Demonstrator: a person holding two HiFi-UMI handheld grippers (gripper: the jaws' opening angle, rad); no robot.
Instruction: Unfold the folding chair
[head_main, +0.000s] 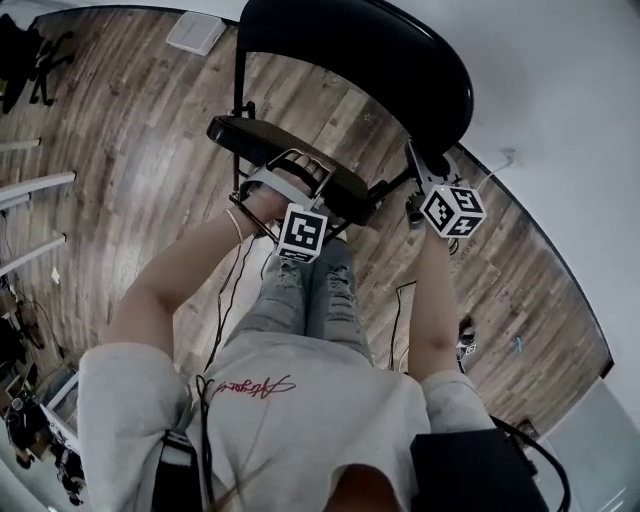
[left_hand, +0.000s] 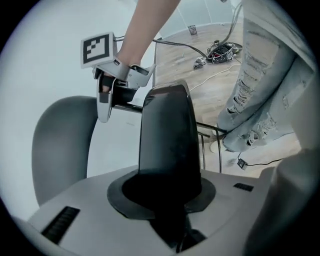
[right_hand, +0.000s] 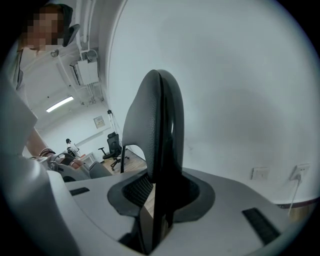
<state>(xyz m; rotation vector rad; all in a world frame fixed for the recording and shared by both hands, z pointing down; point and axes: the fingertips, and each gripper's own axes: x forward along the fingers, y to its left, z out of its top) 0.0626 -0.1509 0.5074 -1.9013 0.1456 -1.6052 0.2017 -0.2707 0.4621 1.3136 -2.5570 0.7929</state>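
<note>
A plank floor (head_main: 130, 130) of grey-brown wood and a plain white wall (head_main: 560, 80) frame the folding chair (head_main: 340, 80) in the upper middle of the head view. Its broad rounded backrest (head_main: 380, 50) is matte and finely pebbled, and its smaller seat (head_main: 280, 150) is a smooth black padded slab on thin dark metal tubing (head_main: 240, 90). The right gripper (head_main: 422, 168) is clamped on the backrest's edge and the left gripper (head_main: 288, 180) on the seat's rim, so the step probably goes best by steadying the backrest and swinging the seat down about its hinge, squeezing firmly because slick padding could slip.
</note>
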